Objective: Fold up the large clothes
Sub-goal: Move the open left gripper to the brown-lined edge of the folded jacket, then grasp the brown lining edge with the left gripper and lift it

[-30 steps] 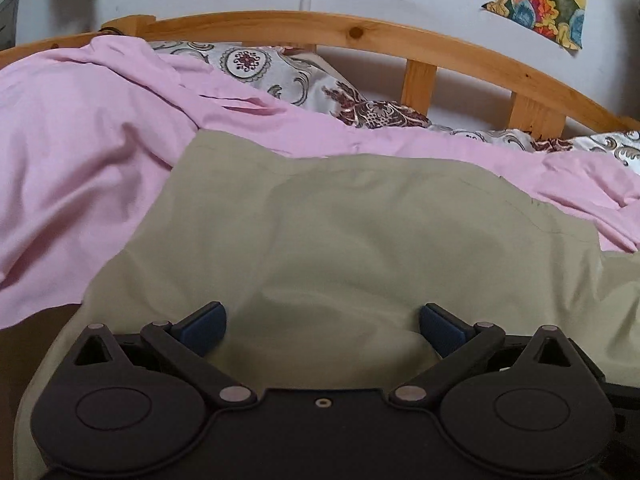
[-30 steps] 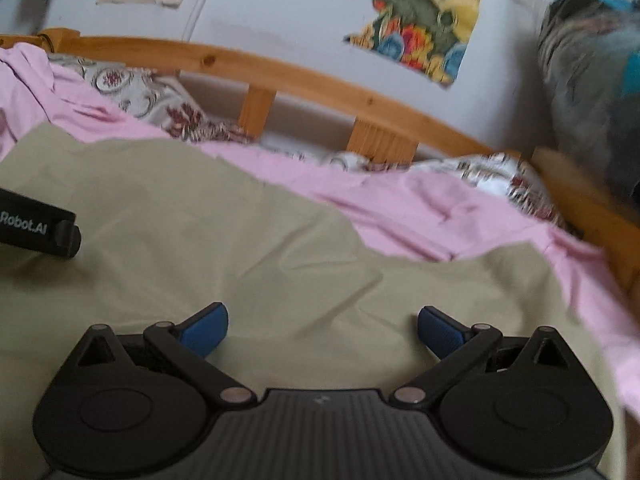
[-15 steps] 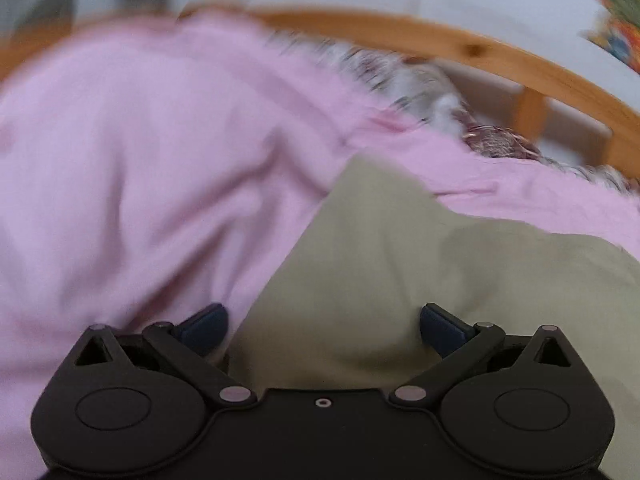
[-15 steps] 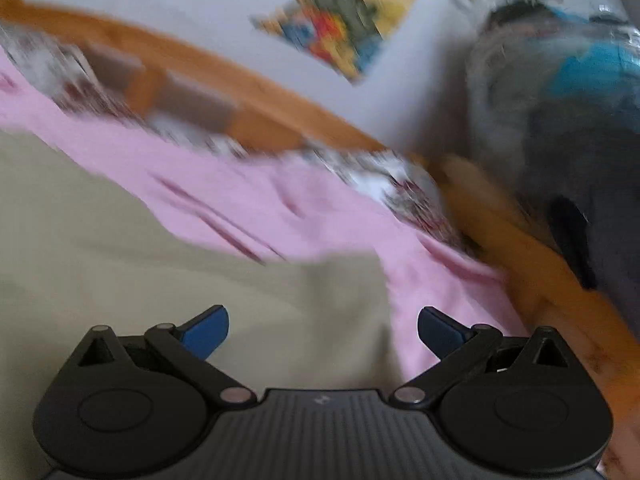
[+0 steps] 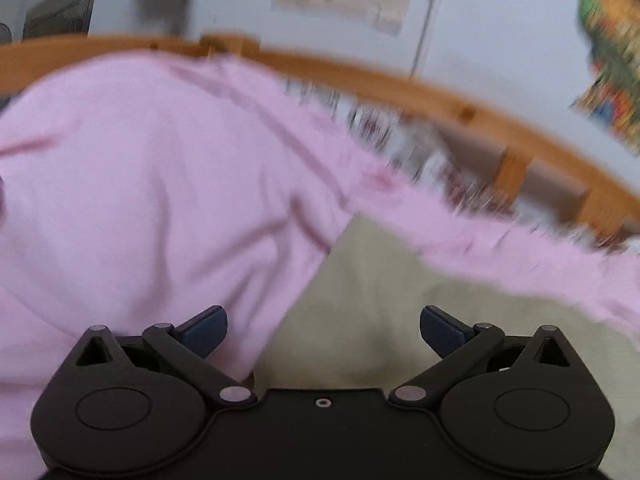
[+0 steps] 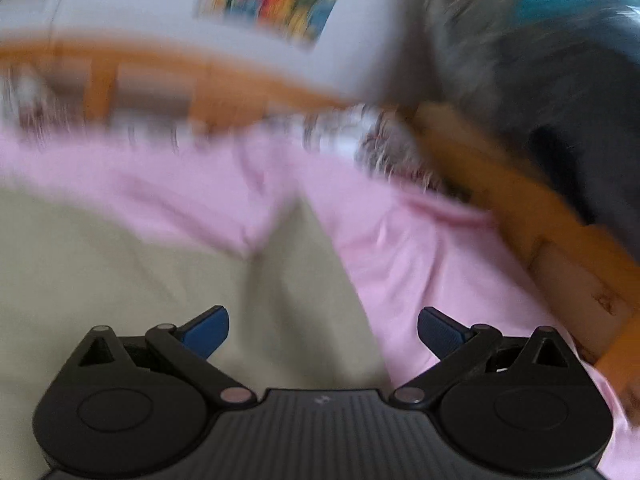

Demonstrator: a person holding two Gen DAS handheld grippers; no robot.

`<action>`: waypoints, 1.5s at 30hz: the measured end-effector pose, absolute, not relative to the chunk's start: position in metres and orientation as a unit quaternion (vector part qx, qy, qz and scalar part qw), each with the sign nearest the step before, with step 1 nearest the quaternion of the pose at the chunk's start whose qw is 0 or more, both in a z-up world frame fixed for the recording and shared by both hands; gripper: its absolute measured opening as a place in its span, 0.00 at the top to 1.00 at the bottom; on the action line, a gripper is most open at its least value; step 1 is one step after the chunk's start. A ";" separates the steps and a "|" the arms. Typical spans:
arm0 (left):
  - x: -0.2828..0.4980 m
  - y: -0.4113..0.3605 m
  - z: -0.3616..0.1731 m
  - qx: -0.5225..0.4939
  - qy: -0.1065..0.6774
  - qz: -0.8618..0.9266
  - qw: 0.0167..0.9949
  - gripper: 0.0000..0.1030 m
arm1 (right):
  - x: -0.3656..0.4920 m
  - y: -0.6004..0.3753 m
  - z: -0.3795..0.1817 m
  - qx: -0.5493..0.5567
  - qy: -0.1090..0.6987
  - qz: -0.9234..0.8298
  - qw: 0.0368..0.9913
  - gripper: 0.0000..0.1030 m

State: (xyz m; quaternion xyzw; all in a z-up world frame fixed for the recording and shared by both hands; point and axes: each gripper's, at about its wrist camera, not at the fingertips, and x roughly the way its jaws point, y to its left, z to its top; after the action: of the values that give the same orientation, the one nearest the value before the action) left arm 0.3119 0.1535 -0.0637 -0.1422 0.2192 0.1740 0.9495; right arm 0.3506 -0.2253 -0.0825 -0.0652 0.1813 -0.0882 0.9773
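An olive-green garment (image 5: 400,304) lies spread on a bed over a pink sheet (image 5: 140,200). In the left wrist view its left edge runs up between the fingers of my left gripper (image 5: 323,326), which is open and holds nothing. The right wrist view shows the garment's (image 6: 120,280) right edge passing under my right gripper (image 6: 322,326), also open and empty, with the pink sheet (image 6: 400,248) to its right. Both views are motion-blurred.
A wooden bed rail (image 5: 400,84) curves behind the bedding, with patterned pillows (image 5: 400,148) against it. Posters hang on the grey wall (image 5: 480,20). At the far right, the rail's corner (image 6: 520,216) stands close by, with a grey and blue bundle (image 6: 540,40) beyond it.
Both grippers have swung apart: the left one leftward to the garment's left edge, the right one rightward to its right edge. Both stayed open.
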 end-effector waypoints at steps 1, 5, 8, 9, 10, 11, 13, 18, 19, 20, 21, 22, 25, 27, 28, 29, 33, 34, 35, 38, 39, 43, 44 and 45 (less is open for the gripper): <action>0.302 0.152 -0.056 -0.138 0.215 0.165 0.953 0.01 | 0.339 -0.211 -0.075 -0.060 0.181 -0.056 0.980 0.00; 0.264 0.146 -0.043 -0.127 0.217 0.147 0.957 0.01 | 0.302 -0.147 -0.073 -0.085 0.180 0.049 0.979 0.00; 0.236 0.146 -0.041 -0.131 0.226 0.137 0.956 0.01 | 0.288 -0.109 -0.094 -0.145 0.164 0.072 0.973 0.00; 0.227 0.146 -0.042 -0.132 0.227 0.137 0.955 0.01 | 0.287 -0.100 -0.105 -0.165 0.166 0.064 0.970 0.00; 0.215 0.148 -0.042 -0.134 0.227 0.138 0.955 0.01 | 0.286 -0.095 -0.117 -0.173 0.159 0.057 0.970 0.00; 0.205 0.149 -0.042 -0.138 0.227 0.142 0.954 0.01 | 0.284 -0.095 -0.127 -0.172 0.150 0.054 0.972 0.00; 0.187 0.152 -0.046 -0.143 0.229 0.140 0.953 0.01 | 0.286 -0.096 -0.133 -0.166 0.152 0.052 0.973 0.00; 0.149 0.149 -0.058 -0.140 0.249 0.130 0.949 0.01 | 0.293 -0.100 -0.136 -0.155 0.170 0.059 0.971 0.00; 0.147 0.149 -0.061 -0.149 0.259 0.127 0.946 0.01 | 0.294 -0.102 -0.134 -0.148 0.172 0.063 0.972 0.00; 0.145 0.150 -0.065 -0.165 0.272 0.124 0.940 0.01 | 0.289 -0.103 -0.133 -0.139 0.173 0.068 0.973 0.00; 0.143 0.151 -0.069 -0.186 0.284 0.119 0.933 0.01 | 0.287 -0.107 -0.131 -0.130 0.176 0.074 0.973 0.00; 0.142 0.152 -0.074 -0.203 0.292 0.108 0.928 0.01 | 0.284 -0.110 -0.128 -0.124 0.181 0.079 0.972 0.00; 0.145 0.151 -0.083 -0.229 0.305 0.083 0.921 0.01 | 0.265 -0.116 -0.118 -0.129 0.174 0.076 0.973 0.00; 0.153 0.152 -0.087 -0.241 0.311 0.079 0.916 0.01 | 0.248 -0.120 -0.117 -0.147 0.155 0.068 0.975 0.00; 0.157 0.151 -0.089 -0.248 0.316 0.082 0.912 0.01 | 0.242 -0.121 -0.118 -0.153 0.147 0.068 0.975 0.00; 0.161 0.152 -0.091 -0.256 0.321 0.083 0.908 0.01 | 0.238 -0.121 -0.121 -0.155 0.142 0.067 0.975 0.00; 0.178 0.157 -0.103 -0.290 0.338 0.104 0.889 0.01 | 0.241 -0.114 -0.134 -0.162 0.151 0.065 0.973 0.00; 0.181 0.157 -0.105 -0.296 0.337 0.108 0.887 0.01 | 0.244 -0.113 -0.136 -0.163 0.157 0.067 0.972 0.00; 0.182 0.158 -0.107 -0.301 0.335 0.112 0.886 0.01 | 0.246 -0.112 -0.137 -0.161 0.162 0.070 0.971 0.00; 0.184 0.156 -0.109 -0.295 0.328 0.117 0.890 0.01 | 0.247 -0.113 -0.138 -0.154 0.165 0.074 0.971 0.00; 0.184 0.155 -0.109 -0.294 0.327 0.119 0.890 0.01 | 0.247 -0.114 -0.138 -0.152 0.165 0.075 0.972 0.00; 0.183 0.156 -0.109 -0.309 0.317 0.131 0.887 0.02 | 0.246 -0.113 -0.138 -0.155 0.161 0.072 0.972 0.00; 0.183 0.156 -0.109 -0.312 0.315 0.136 0.886 0.04 | 0.246 -0.112 -0.138 -0.154 0.161 0.072 0.972 0.00; 0.182 0.156 -0.109 -0.315 0.312 0.140 0.885 0.05 | 0.245 -0.112 -0.138 -0.153 0.161 0.072 0.972 0.00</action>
State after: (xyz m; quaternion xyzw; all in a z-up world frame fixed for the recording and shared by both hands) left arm 0.1818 0.1560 -0.1088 -0.3152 0.3120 0.1405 0.8852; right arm 0.2455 -0.1124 -0.1383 -0.1528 0.1612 0.0723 0.9723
